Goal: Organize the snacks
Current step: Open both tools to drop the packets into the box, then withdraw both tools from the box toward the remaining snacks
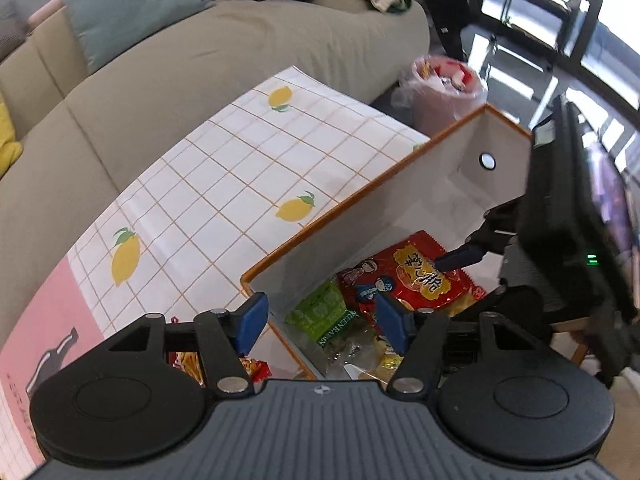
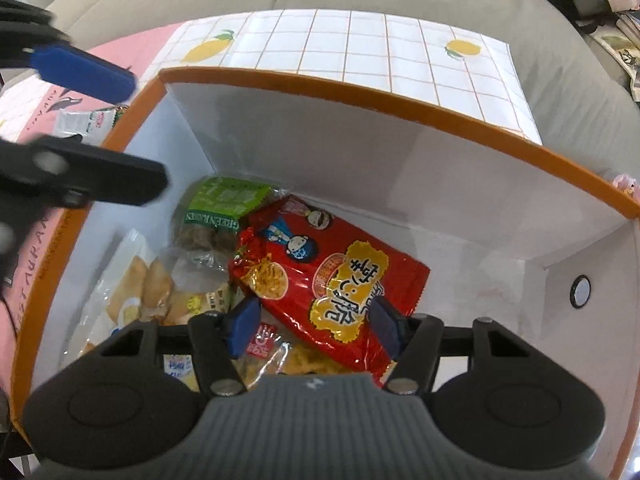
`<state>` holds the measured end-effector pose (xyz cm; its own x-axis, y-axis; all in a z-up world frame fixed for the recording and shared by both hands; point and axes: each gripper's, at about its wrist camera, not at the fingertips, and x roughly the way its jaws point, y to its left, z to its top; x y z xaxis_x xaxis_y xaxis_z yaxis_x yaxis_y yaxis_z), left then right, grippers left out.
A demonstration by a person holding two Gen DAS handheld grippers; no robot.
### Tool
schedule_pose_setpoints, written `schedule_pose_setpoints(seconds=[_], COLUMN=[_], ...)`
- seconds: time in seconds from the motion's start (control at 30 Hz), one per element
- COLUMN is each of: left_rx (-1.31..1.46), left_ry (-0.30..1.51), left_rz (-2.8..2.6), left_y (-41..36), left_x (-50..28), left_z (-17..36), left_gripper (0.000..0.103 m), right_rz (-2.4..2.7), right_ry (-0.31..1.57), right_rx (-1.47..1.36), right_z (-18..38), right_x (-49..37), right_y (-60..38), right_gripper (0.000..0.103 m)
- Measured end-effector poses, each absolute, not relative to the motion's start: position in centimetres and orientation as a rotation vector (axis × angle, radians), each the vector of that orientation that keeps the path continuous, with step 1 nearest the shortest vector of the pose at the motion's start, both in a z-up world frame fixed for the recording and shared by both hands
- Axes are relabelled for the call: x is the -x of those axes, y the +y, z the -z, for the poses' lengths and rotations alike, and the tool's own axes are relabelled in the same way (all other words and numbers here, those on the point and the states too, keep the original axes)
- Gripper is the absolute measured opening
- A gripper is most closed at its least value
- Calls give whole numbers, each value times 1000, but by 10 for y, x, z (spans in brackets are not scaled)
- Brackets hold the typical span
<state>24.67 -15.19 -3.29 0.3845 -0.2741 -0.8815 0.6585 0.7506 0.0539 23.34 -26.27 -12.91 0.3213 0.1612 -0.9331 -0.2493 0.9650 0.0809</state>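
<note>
Between the spread blue fingers of the right gripper (image 2: pixel 314 330) lies a red foil snack bag with yellow lettering (image 2: pixel 340 280), unpinched, on the floor of the white, orange-rimmed cardboard box (image 2: pixel 360 96). The left gripper (image 1: pixel 320 320), fingers also spread and empty, hangs over a green raisin packet (image 1: pixel 320 314) in the same box, which sits on the lemon-print desk (image 1: pixel 224 184).

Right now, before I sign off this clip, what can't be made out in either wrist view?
- Left wrist view: the snacks outside the box are mostly hidden by the left tool.
- Right wrist view: the packets under the red bag are covered by it and the right tool.
- Right wrist view: the left tool's arm is motion-blurred.
- The small print on the packets is unreadable.
</note>
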Motion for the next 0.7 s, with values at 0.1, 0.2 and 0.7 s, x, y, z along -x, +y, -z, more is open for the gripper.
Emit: schedule_pose_setpoints(seconds=[0.1, 0.2, 0.7], left_rx=[-400, -382, -274], left_ry=[1009, 1001, 860], left_rz=[623, 619, 531], left_y=[-149, -146, -97], left_x=[-243, -235, -176], left_z=[30, 26, -14], left_gripper=[73, 73, 73], right_rz=[-262, -254, -153], right_ry=[1218, 1212, 981], right_rx=[88, 83, -6], right_z=[125, 118, 41], right_x=[-234, -227, -157], right_y=[-261, -259, -231], right_gripper=[61, 73, 77])
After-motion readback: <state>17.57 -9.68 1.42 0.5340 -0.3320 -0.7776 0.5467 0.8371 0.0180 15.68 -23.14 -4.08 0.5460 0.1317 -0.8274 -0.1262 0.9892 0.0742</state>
